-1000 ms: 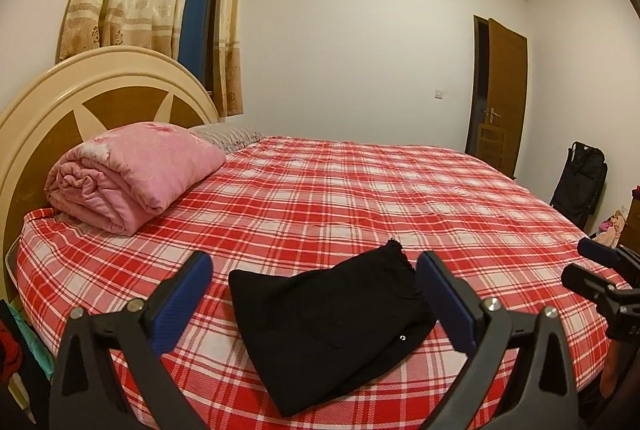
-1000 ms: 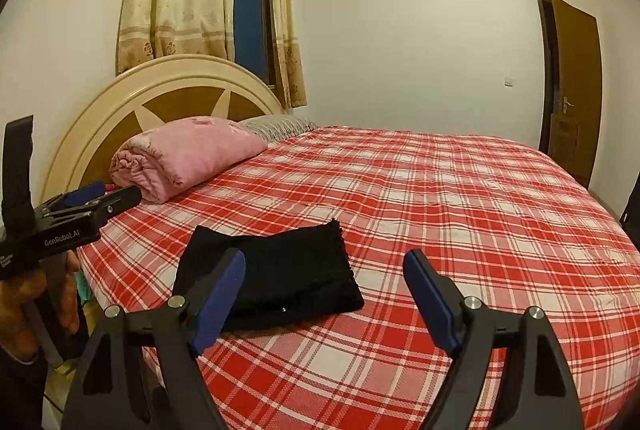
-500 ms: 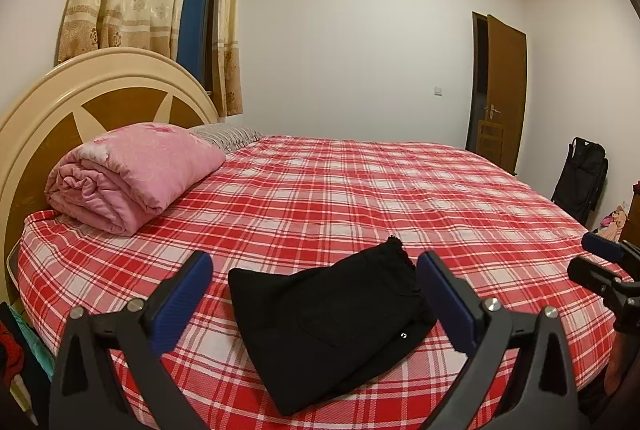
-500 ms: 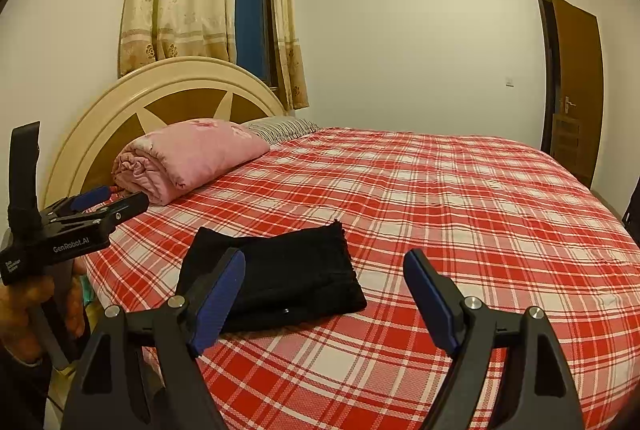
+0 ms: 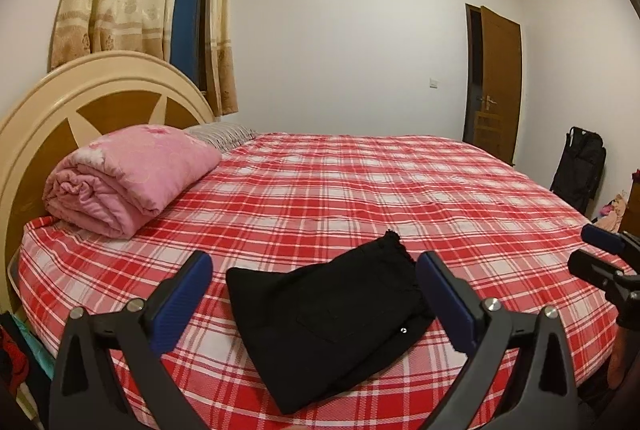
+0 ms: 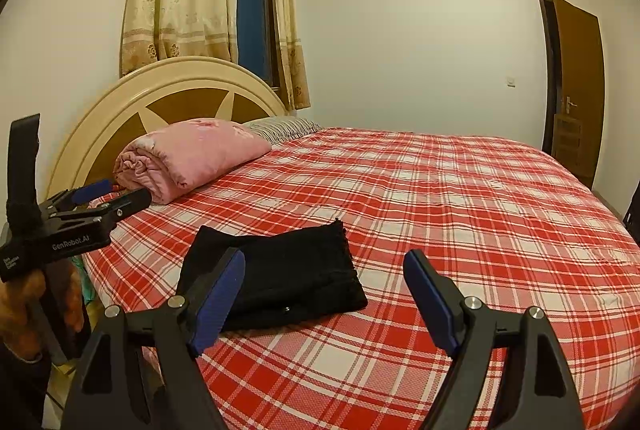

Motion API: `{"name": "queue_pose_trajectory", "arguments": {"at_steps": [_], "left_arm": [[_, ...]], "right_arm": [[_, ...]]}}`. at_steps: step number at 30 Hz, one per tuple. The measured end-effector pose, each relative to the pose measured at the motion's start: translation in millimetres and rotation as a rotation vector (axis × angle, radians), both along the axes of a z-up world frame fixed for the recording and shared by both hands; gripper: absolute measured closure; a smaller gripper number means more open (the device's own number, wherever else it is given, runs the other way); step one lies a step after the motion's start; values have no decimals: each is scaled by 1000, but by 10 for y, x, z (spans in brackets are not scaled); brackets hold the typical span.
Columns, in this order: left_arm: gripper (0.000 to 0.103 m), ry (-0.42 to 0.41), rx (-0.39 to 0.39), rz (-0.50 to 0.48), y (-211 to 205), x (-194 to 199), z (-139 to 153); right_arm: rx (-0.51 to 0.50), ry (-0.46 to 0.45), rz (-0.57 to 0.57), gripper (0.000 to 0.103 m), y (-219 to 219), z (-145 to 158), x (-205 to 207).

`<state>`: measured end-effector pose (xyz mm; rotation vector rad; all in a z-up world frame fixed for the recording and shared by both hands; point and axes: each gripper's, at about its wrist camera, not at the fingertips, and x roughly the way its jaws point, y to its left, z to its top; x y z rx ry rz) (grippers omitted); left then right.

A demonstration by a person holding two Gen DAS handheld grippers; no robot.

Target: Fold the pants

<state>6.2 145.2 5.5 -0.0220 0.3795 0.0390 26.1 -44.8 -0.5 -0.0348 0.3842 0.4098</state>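
**Pants folded, both tongs backed off**

Bedroom, red plaid bed (image 5: 360, 198) with a rolled pink quilt (image 5: 128, 182) by the headboard (image 5: 36, 134). Black pants (image 5: 332, 322) lie as a compact folded bundle near the bed's front edge, nothing touching them. Left tongs (image 5: 316, 298) are spread wide and empty, hovering in front of the bundle; right tongs (image 6: 324, 294) likewise wide apart, holding nothing, with the pants (image 6: 280, 278) just past the left finger. Compared with a second ago, almost nothing has changed: bundle same shape and spot, both tongs drifting only slightly, the right tongs sliding a little toward the edge of the left view. Judgement: folding looks finished, and only a final tidy or withdrawal remains.
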Motion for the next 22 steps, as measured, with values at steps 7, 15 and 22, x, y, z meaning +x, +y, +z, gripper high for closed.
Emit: {"name": "queue_pose_trajectory", "arguments": {"at_steps": [7,15,22], "left_arm": [[0,-14,-23,-17,-1,-35,46],[0,1,-11,-15,-8,-4,10],[0,11,7,-13,-20,12,-36]], "right_arm": [[-2,2,3,21,4,-19,-15],[-12,10,16,21,38,-70,-23],[-7,9,7,21,10,-81,-27]]}}
